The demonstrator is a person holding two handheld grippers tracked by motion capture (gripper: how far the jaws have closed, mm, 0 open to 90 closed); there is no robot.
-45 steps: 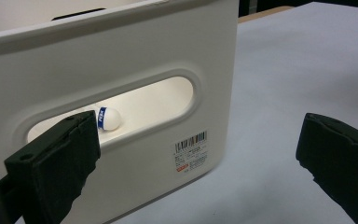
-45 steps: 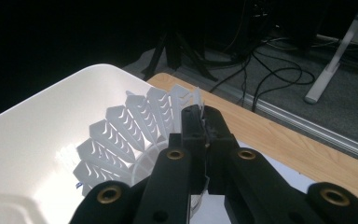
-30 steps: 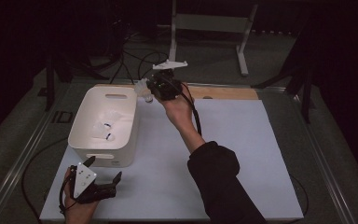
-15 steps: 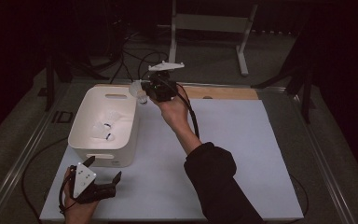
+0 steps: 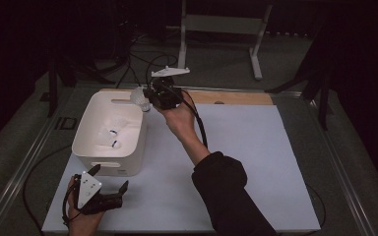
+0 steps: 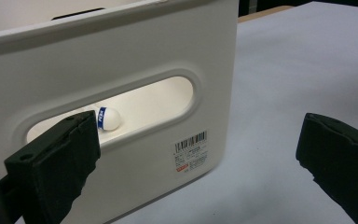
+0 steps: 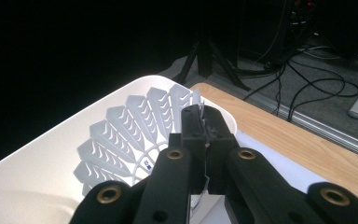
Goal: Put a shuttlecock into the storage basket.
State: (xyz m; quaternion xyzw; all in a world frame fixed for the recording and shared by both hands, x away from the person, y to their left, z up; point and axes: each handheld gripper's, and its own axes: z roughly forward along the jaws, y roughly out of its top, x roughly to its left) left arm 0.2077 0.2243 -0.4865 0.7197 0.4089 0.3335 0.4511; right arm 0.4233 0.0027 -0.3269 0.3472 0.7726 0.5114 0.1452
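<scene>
- At the table's near-left corner, the left gripper (image 5: pixel 109 189) rests with jaws wide apart and empty, just short of the white bin (image 5: pixel 91 147); it has not moved in the past second
- Through the handle slot (image 6: pixel 116 109) facing that gripper, one shuttlecock's cork (image 6: pixel 106 118) already lies inside the bin
- Over the bin's far-right corner, the right gripper (image 5: pixel 150 98) is clamped on the skirt of a white plastic shuttlecock (image 5: pixel 139 99), pinching its rim (image 7: pixel 204 122) between closed jaws
- Since a second ago that hand has carried the shuttlecock leftward from beside the bin to above its rim, so letting go into the bin looks like the likely next step
</scene>
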